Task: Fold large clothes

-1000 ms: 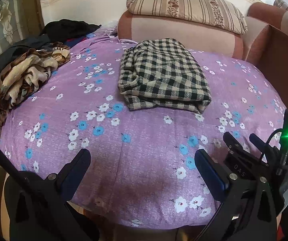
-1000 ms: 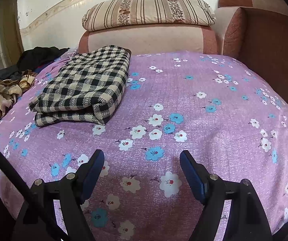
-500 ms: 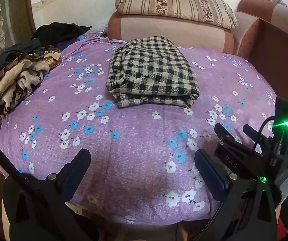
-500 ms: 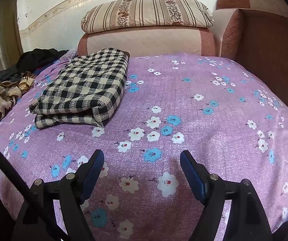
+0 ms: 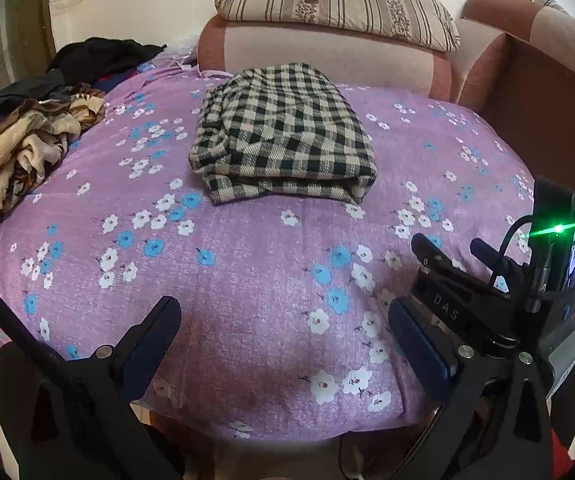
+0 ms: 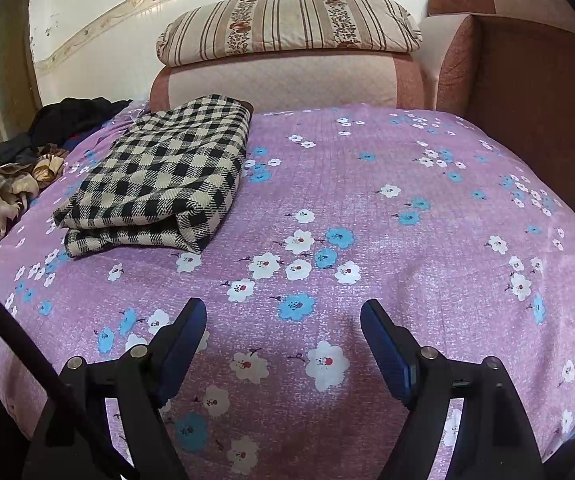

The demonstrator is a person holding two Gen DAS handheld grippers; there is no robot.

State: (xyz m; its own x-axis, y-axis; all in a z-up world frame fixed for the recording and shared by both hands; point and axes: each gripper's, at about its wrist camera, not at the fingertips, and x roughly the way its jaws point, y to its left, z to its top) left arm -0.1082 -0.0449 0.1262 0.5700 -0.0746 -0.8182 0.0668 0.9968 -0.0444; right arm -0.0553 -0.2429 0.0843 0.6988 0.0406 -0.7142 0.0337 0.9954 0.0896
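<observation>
A black-and-cream checked garment (image 5: 283,136) lies folded into a thick rectangle on the purple flowered bed cover (image 5: 247,280), toward the back middle. In the right wrist view the folded garment (image 6: 159,176) sits at the left. My left gripper (image 5: 283,320) is open and empty, well in front of the garment above the bed's near edge. My right gripper (image 6: 283,320) is open and empty over bare cover, to the right of the garment. The right gripper's body (image 5: 487,300) shows at the right of the left wrist view.
A heap of unfolded clothes, brown-patterned (image 5: 19,152) and black (image 5: 99,56), lies at the bed's left edge. A striped pillow (image 5: 335,4) rests on a pink cushion (image 5: 319,56) at the back. A brown padded headboard (image 6: 527,80) rises at the right.
Both grippers have drawn back from the folded garment toward the bed's near edge, still open and empty. The garment has not moved.
</observation>
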